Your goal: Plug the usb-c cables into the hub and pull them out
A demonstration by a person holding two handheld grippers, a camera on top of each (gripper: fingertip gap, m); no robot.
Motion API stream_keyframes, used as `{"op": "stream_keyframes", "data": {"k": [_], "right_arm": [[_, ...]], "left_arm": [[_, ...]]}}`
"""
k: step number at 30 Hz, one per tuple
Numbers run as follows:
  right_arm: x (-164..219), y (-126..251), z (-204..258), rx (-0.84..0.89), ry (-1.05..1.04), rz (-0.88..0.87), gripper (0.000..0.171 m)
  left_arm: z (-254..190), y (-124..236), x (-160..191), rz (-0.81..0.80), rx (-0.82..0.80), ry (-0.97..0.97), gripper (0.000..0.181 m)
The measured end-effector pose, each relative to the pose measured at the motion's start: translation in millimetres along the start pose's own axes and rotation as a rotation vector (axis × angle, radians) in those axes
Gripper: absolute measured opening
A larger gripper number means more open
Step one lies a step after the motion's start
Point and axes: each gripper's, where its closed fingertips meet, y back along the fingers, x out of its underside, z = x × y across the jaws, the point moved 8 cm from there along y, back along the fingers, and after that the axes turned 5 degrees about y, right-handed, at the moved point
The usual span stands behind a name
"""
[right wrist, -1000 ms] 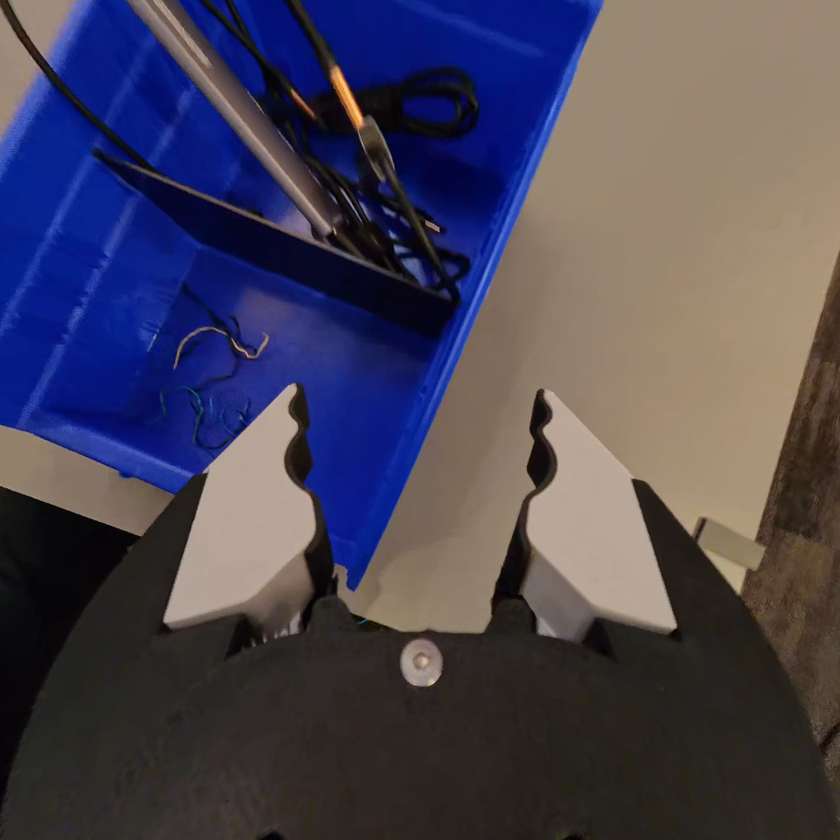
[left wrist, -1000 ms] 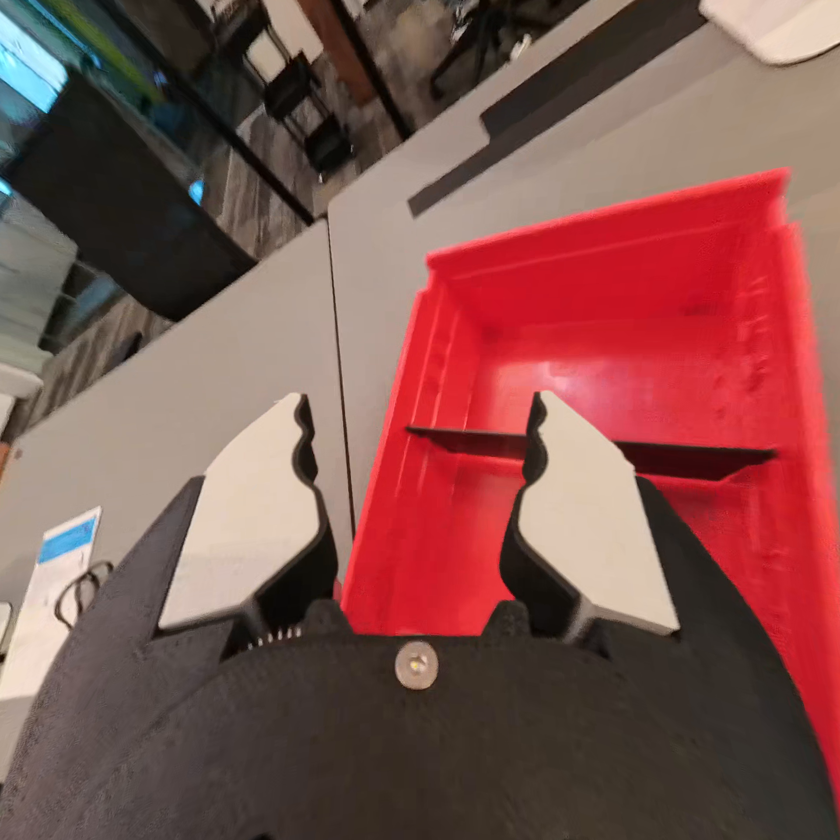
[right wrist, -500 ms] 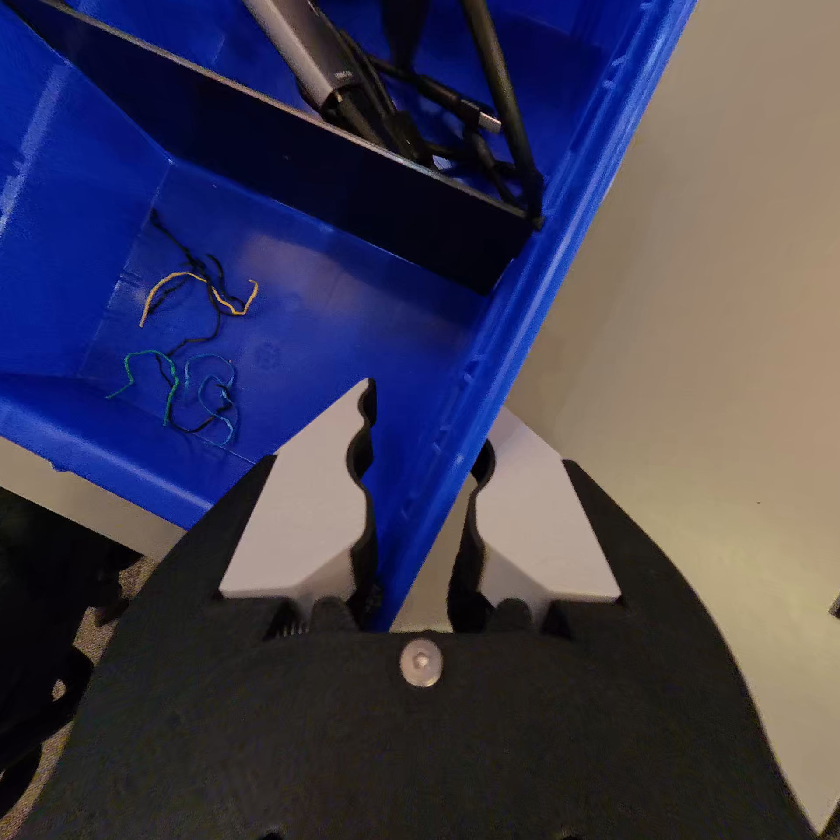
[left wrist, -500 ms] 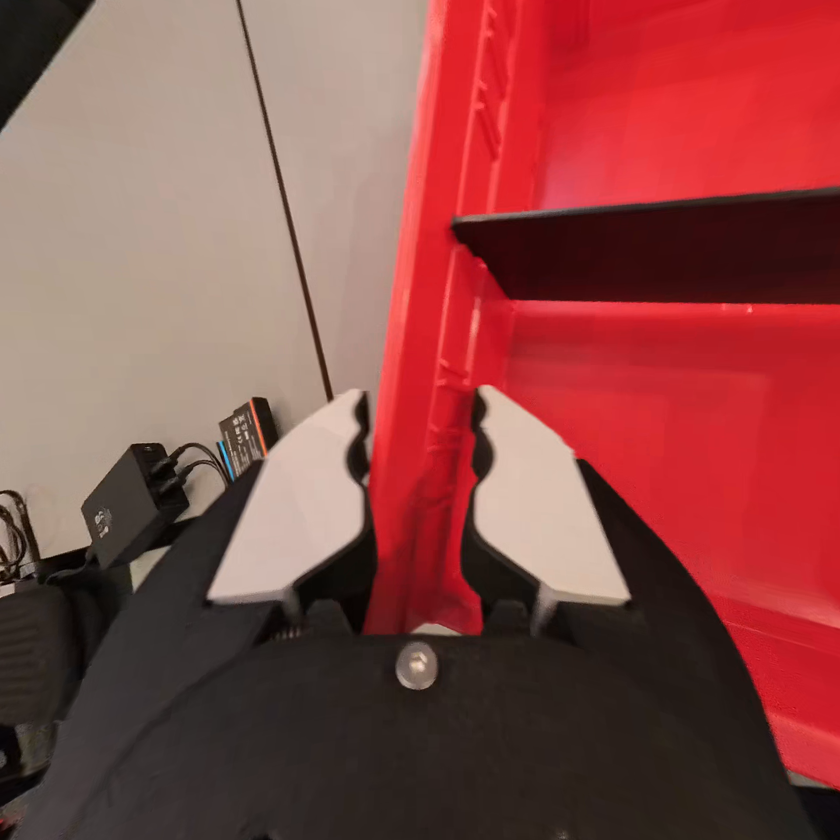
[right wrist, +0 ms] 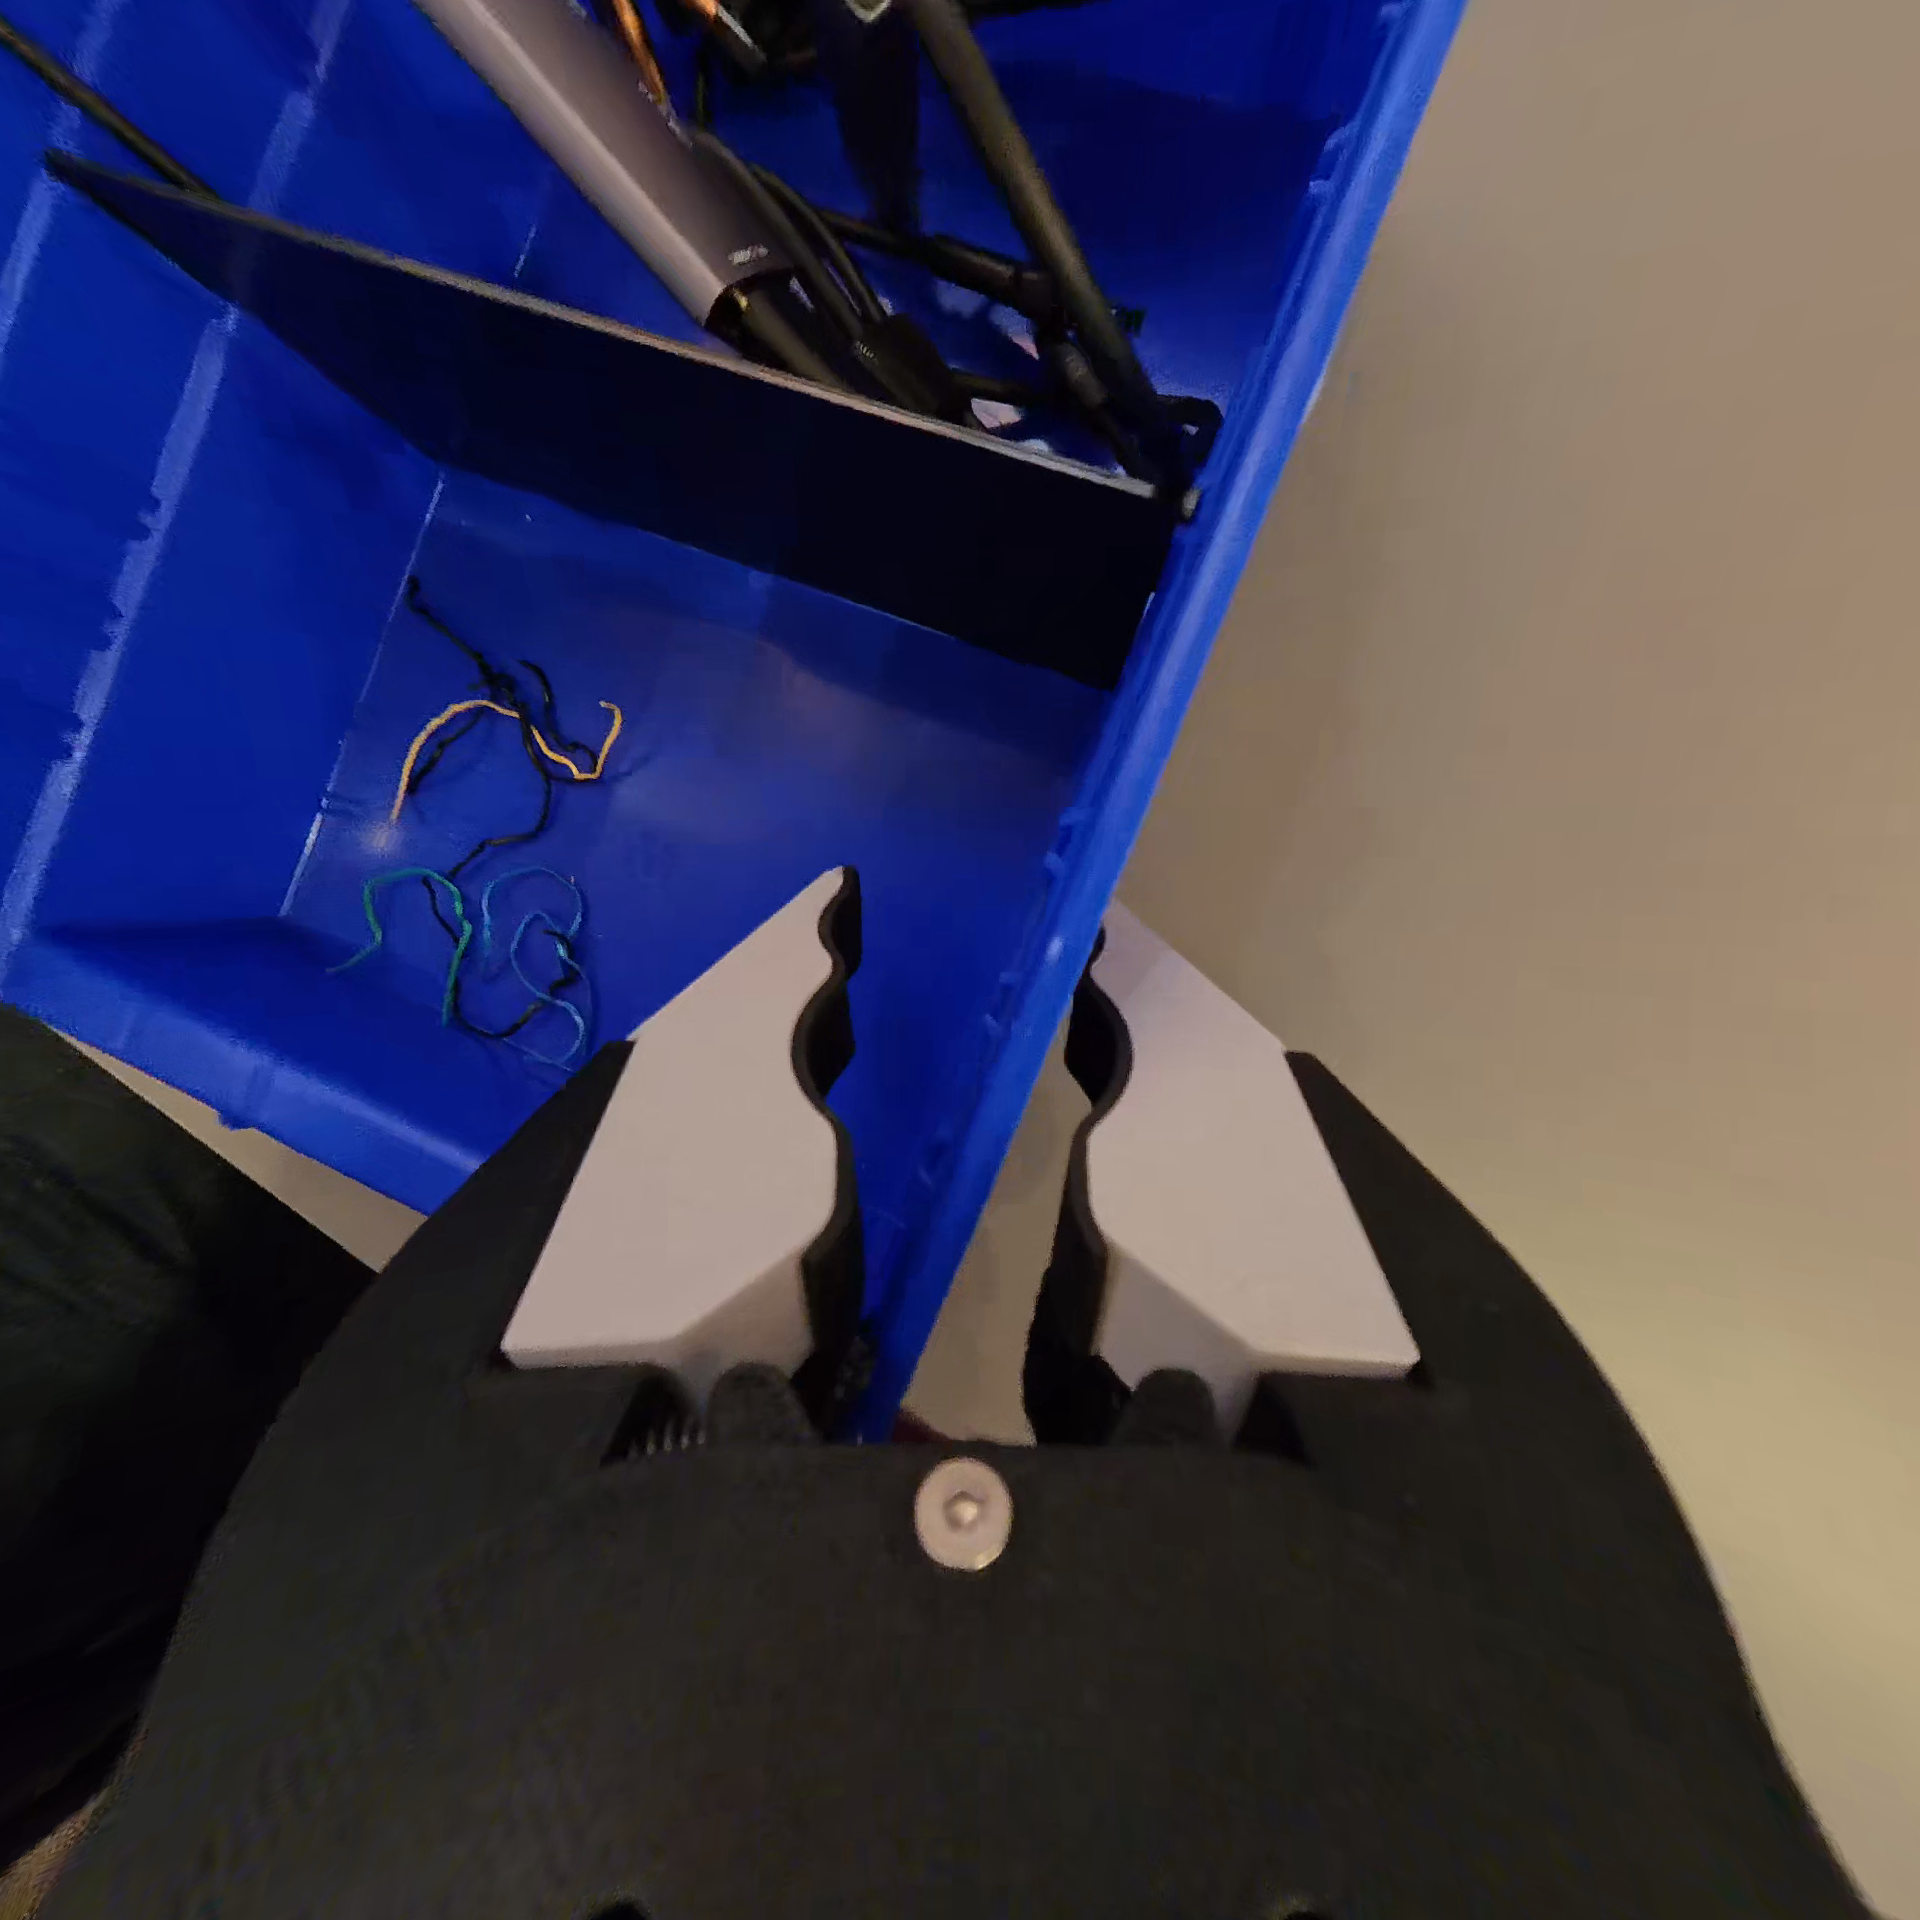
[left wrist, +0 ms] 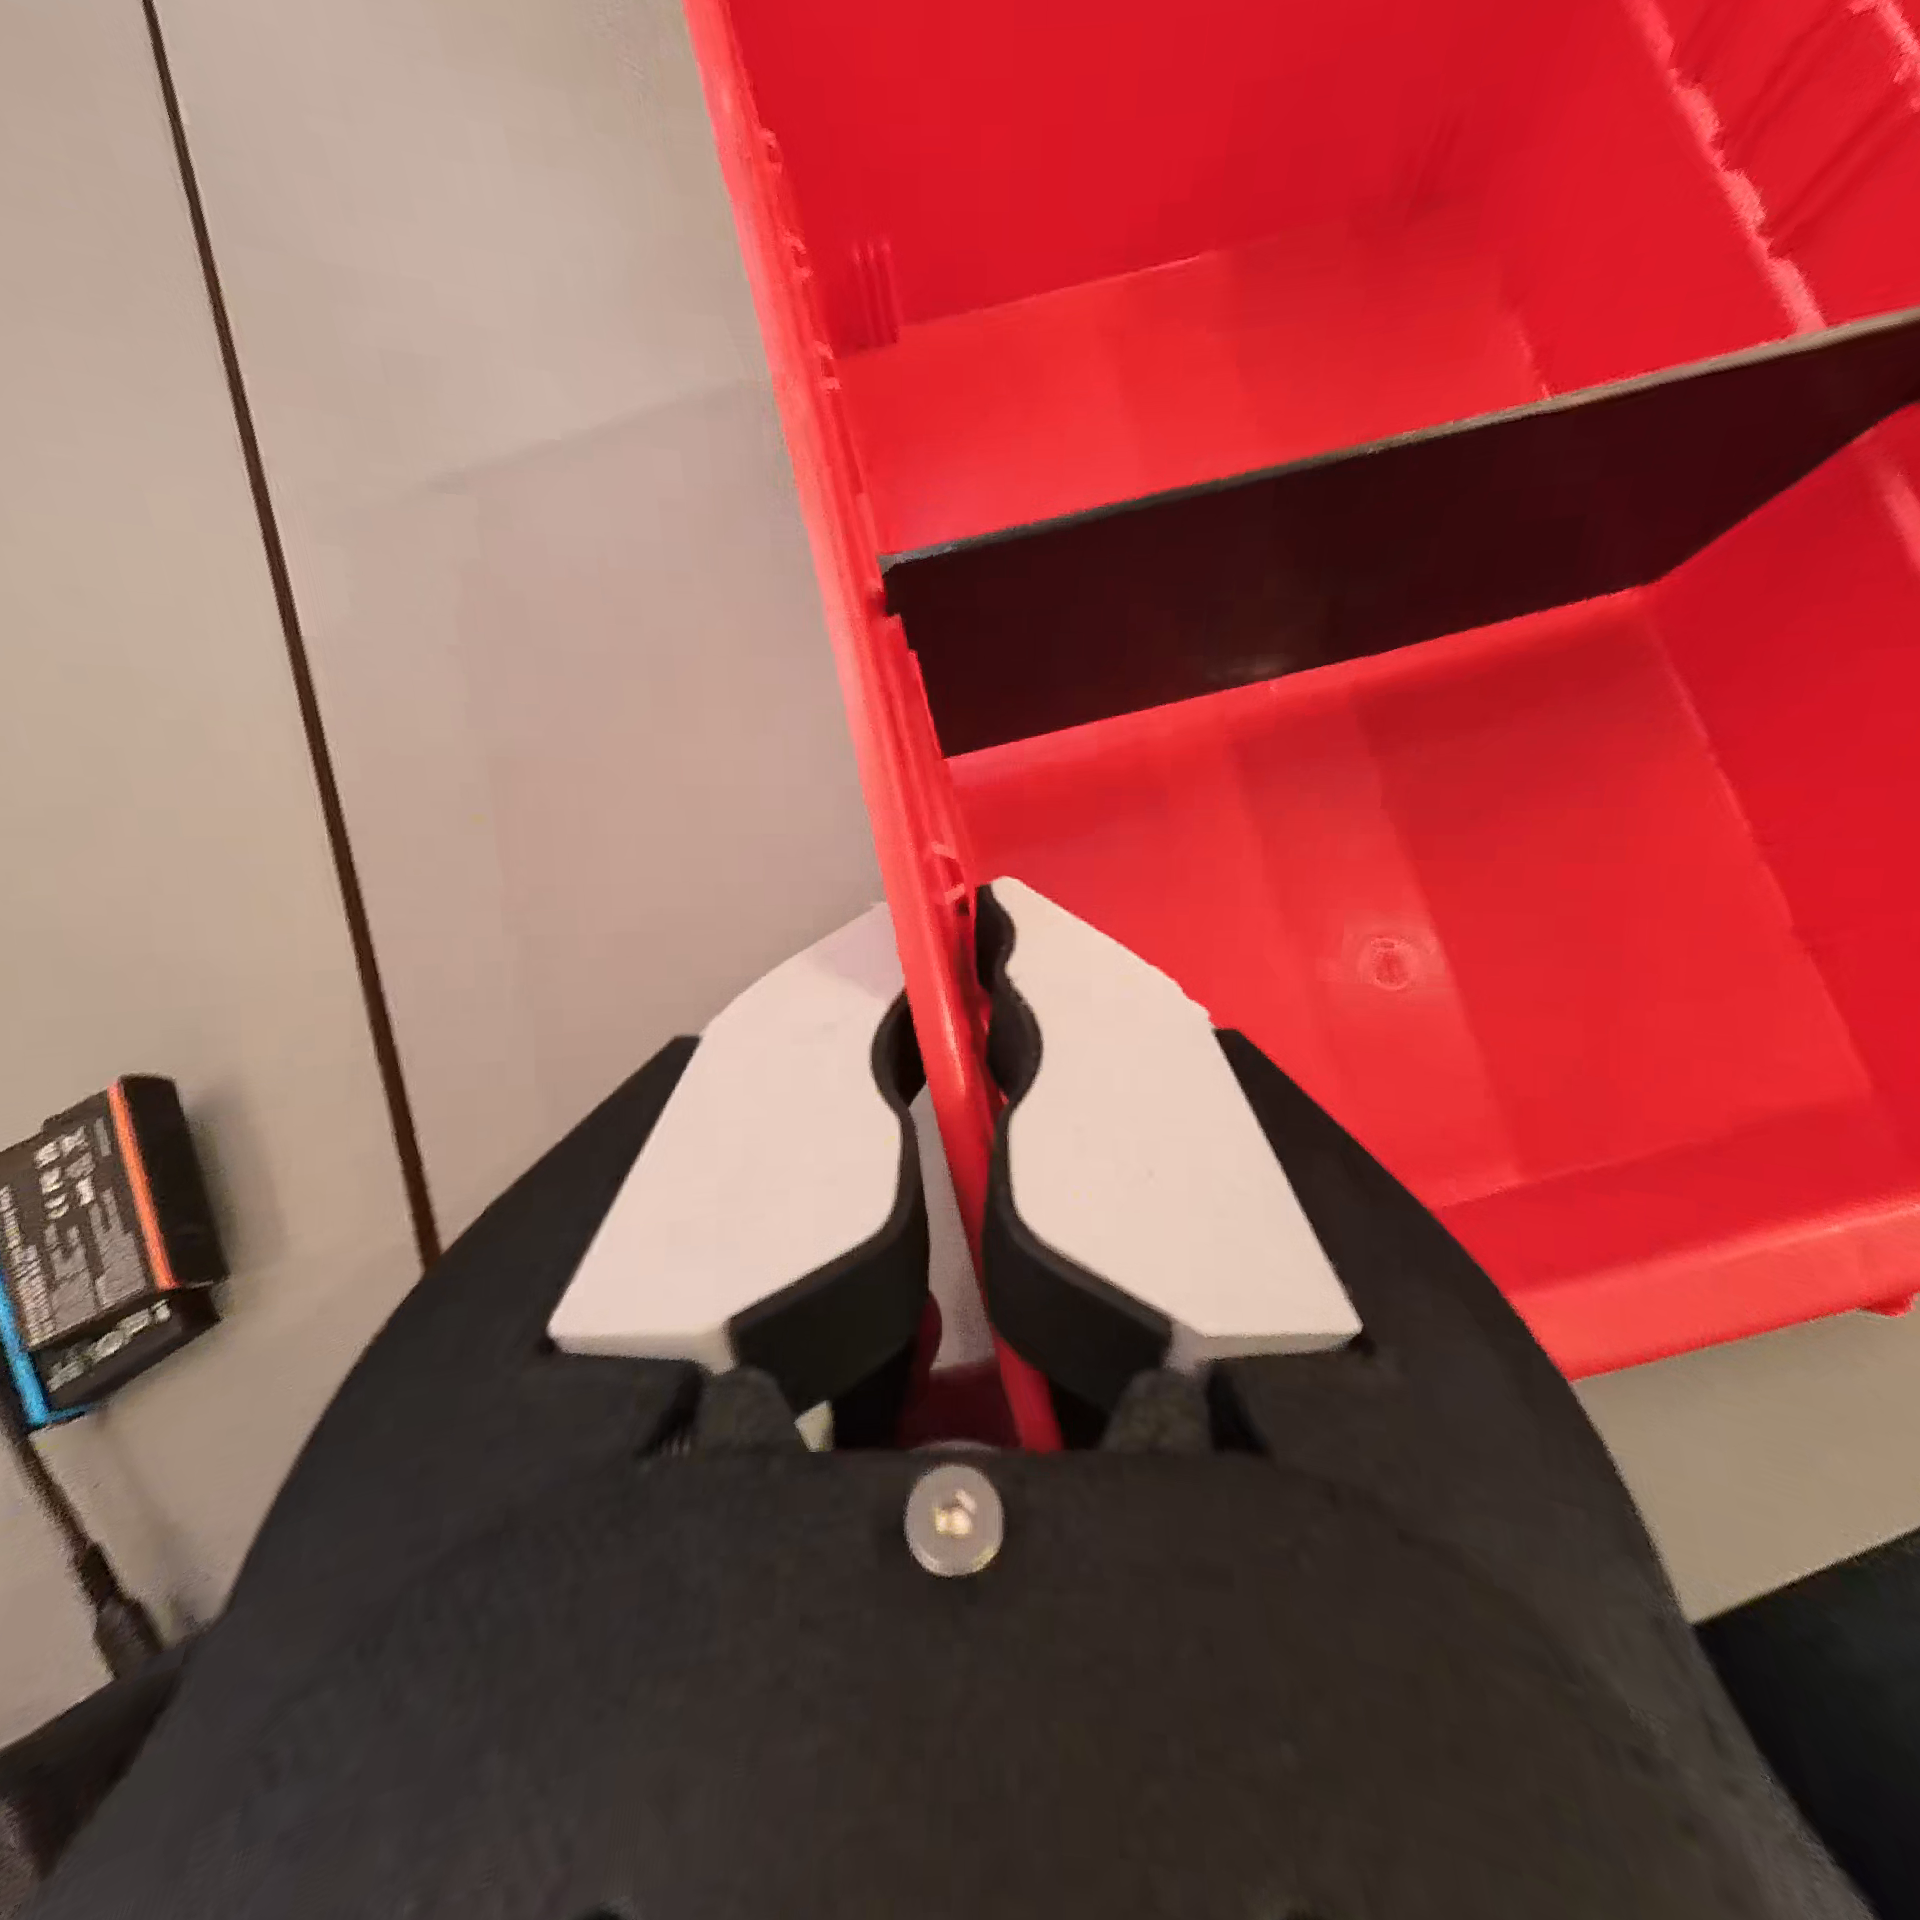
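Note:
A grey bar-shaped hub lies in the far compartment of a blue bin, among tangled black cables. My right gripper straddles the bin's right wall, one finger inside and one outside, and is shut on it at a slant. A red bin shows in the left wrist view, with nothing in either compartment. My left gripper is shut on the red bin's left wall near its front corner.
Each bin has a black divider across its middle: one in the red bin, one in the blue bin. Thin coloured wire scraps lie in the blue bin's near compartment. Small black battery-like blocks sit on the grey table at left. My right fingertips sit around 75 cm from my left ones.
Both grippers were open above the bins, then came down over a side wall and closed on it. The left one has closed tighter in the last half second.

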Motion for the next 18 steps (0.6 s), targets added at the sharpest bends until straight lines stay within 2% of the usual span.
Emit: {"op": "stream_keyframes", "data": {"k": [10,18], "right_arm": [[-36.9,-38.5,59.9,-0.109,0.051,-0.063,0.052],[-73.0,-77.3,121.0,-0.156,0.114,-0.150,0.067]], "left_arm": [[-15.8,18.7,-5.4,-0.170,-0.055,0.022,0.004],[-11.1,59.2,-8.8,-0.307,-0.089,0.096,0.005]]}}
